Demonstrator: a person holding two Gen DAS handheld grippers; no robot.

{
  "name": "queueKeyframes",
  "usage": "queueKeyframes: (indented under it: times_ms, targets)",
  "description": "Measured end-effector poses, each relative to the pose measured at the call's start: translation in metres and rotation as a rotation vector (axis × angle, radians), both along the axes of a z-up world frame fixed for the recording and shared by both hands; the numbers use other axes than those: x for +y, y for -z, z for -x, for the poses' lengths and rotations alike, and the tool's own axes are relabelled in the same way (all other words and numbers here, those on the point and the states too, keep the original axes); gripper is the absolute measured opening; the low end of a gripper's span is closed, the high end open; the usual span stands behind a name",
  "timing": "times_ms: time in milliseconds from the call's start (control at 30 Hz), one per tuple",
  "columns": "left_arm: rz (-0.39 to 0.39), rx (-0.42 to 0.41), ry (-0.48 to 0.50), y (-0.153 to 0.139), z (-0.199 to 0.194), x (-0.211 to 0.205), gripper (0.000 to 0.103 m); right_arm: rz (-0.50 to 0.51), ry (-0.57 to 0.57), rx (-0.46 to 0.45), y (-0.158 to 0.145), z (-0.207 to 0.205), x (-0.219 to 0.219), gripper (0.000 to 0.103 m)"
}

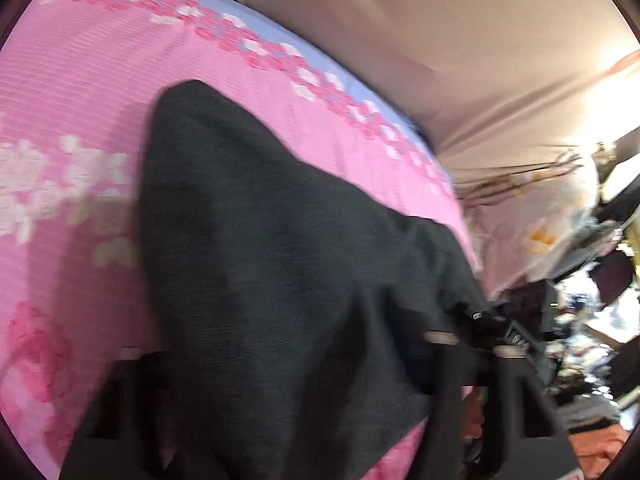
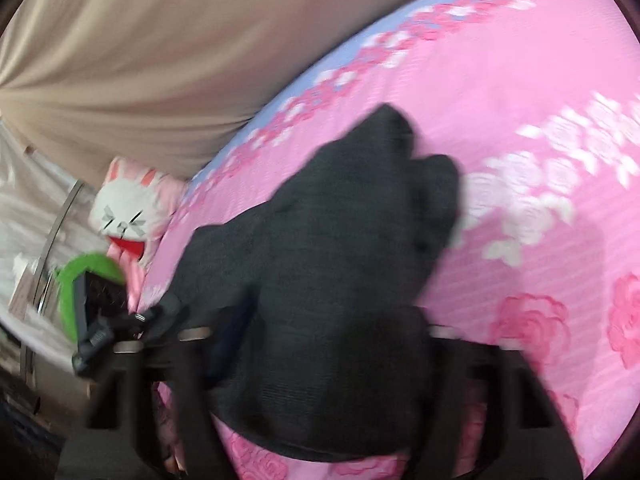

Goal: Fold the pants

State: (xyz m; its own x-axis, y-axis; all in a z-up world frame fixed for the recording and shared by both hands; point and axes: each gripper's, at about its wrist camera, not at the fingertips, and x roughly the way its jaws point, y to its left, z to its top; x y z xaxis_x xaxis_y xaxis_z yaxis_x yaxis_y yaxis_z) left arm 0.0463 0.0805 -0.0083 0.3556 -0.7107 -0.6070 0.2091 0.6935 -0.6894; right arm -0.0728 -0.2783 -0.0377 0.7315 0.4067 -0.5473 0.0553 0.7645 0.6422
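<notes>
Since the dark pants [image 1: 280, 264] lie soft and limp on the pink bed [image 1: 80, 92], my left tool [image 1: 288, 364] and right tool [image 2: 316, 344] each pinch a bunched edge; 2 grips stop sagging.

The bed [image 1: 100, 92] lies bare on the flower side of the pants [image 1: 260, 240]; its far part, up to the blue border, is bare too. Past that border a beige curtain [image 1: 460, 40] closes the way. In the left view, clutter [image 1: 592, 320] crowds the room beyond the bed's edge. In the right view, a cat pillow [image 2: 132, 208] and a green thing [image 2: 76, 280] sit just off the bed's edge, near the pants [image 2: 320, 280]. Both views are blurred.
</notes>
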Motion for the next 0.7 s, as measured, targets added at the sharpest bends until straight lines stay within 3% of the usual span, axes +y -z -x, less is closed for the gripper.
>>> queueKeyframes:
  times_ms: [100,433,533,700]
  targets:
    - [0.068,0.017,-0.004,-0.001,0.013,0.016,0.018,0.083,0.016,-0.018,-0.009,0.016,0.011,0.037]
    - [0.054,0.016,0.091,-0.024,0.102,0.030,0.017,0.104,-0.030,0.003,-0.017,0.116,0.038,0.036]
    - [0.018,-0.031,0.108,-0.041,0.128,0.030,0.017,0.133,-0.049,-0.012,-0.026,0.139,0.051,0.036]
    - [-0.012,-0.179,0.131,-0.086,0.162,0.027,0.017,0.180,-0.074,-0.124,-0.063,0.164,0.071,0.036]
